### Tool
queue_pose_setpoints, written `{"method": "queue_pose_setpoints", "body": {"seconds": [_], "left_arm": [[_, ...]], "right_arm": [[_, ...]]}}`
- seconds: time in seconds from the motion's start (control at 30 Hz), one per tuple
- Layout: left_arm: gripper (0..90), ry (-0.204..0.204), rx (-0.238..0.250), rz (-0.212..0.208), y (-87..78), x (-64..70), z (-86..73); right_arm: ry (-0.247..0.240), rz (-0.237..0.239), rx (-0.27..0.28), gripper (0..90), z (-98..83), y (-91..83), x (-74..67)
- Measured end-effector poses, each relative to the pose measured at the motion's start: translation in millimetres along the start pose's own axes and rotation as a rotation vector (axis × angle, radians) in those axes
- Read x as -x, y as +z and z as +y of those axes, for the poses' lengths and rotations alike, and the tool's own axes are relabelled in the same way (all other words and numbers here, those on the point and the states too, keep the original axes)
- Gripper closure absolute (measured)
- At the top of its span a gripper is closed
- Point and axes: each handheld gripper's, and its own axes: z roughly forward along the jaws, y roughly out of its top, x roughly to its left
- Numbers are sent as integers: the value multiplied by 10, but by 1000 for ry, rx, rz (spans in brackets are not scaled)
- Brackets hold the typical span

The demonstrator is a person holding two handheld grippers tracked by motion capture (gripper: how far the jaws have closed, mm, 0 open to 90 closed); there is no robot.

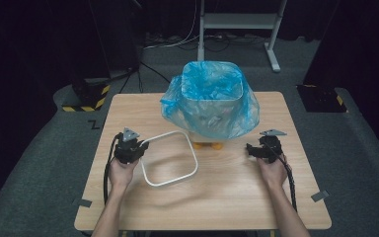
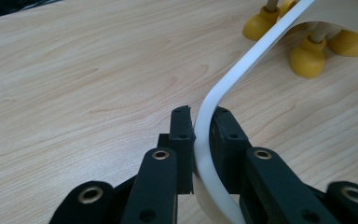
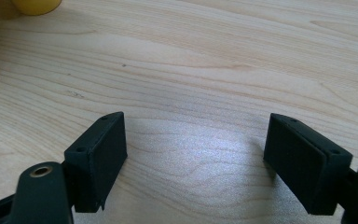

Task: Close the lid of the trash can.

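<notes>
A white rounded-square ring (image 1: pixel 169 158) is tilted over the table (image 1: pixel 128 103), its left edge lifted. My left gripper (image 1: pixel 143 146) is shut on that edge; in the left gripper view the white band (image 2: pixel 223 88) runs between the two black pads (image 2: pixel 182 130). Behind it stands a white bin lined with a blue plastic bag (image 1: pixel 211 98), on yellow feet (image 1: pixel 208 145). My right gripper (image 1: pixel 249 149) sits at the right of the bin, low over the wood, jaws wide apart with nothing between the pads (image 3: pixel 105 149).
The bag drapes loosely over the bin's sides. Yellow feet (image 2: pixel 307 58) show close to the ring in the left gripper view. Bare wood lies at the front of the table. Tape tabs (image 1: pixel 320 196) mark its front corners. A metal stand (image 1: pixel 271 44) is on the floor behind.
</notes>
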Motion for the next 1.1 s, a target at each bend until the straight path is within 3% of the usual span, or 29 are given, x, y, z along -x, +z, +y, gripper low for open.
{"method": "queue_pose_setpoints", "body": {"seconds": [0.37,0.63,1.1], "left_arm": [[800,30,-10,-10,-211,35,41],[799,10,24,-47,-349,48,95],[798,21,38,-75,-486,75,246]], "right_arm": [[0,0,2,211,0,1,0],[0,0,2,211,0,1,-1],[0,0,2,211,-1,1,-1]]}}
